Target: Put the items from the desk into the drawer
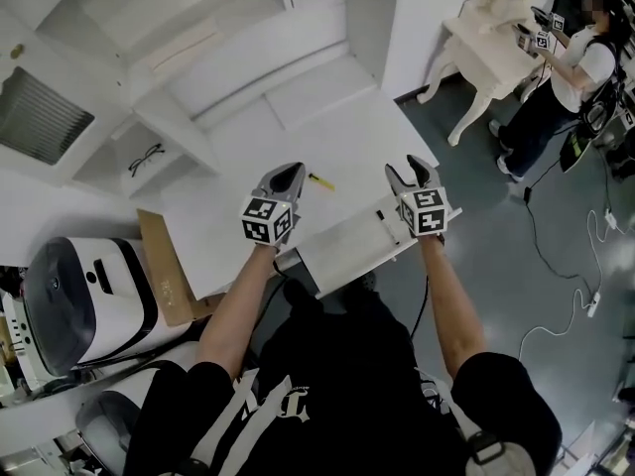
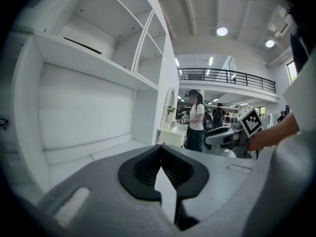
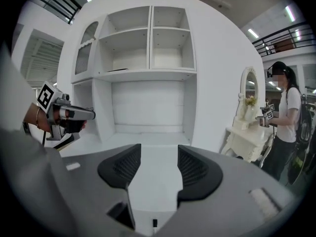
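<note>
Drawer stands pulled out at the bench front in the head view; a small yellow item lies on the bench near it. Left gripper view: left claw clenched, empty. Right gripper view: right claw released, nothing between its jaws.

Black-rimmed glasses lie well apart from a person standing at a white vanity table.

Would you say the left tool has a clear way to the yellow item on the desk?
Probably yes: the left tool is beside the yellow item, nothing between them, though its jaws are shut.
</note>
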{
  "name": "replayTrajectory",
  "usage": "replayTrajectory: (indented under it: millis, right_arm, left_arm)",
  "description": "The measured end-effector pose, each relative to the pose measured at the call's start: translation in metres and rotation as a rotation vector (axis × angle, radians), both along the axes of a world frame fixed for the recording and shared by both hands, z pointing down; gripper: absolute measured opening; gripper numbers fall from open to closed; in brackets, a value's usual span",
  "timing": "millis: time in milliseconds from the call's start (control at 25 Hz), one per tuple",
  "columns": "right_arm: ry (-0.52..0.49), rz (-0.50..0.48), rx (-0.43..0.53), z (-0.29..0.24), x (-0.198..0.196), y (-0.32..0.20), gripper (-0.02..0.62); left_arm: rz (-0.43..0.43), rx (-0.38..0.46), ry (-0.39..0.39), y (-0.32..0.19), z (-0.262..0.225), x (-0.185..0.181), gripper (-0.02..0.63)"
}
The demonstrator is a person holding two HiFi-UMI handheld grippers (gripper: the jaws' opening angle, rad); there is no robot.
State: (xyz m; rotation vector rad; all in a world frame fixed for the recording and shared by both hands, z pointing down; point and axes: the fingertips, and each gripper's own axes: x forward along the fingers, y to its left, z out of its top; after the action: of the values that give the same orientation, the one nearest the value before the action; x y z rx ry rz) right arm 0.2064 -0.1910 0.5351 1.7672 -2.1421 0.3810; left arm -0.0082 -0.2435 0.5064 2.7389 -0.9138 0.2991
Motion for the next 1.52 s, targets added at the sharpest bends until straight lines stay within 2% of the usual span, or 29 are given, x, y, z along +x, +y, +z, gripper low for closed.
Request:
replayTrajectory:
  millis: [320, 800, 1520]
  right_arm:
    - [0.007, -0.035, 0.04, -0.017, -0.02, -0.015, 0.274]
    - [0.004, -0.088, 0.042, -0.019, -0.057, -0.032, 0.276]
    - [0.008, -0.193, -0.04, 0.017, -0.122, -0.051, 0.272]
  left_arm:
    - [-0.052, 0.026, 0.0, -0.003, -0.009, -0.032, 0.005]
    - [-0.118, 0.033, 0.006, -0.006, -0.013, -0.074, 0.005]
    - [-0.204, -0.017, 0.005, -0.004, 0.011, -0.133, 0.005]
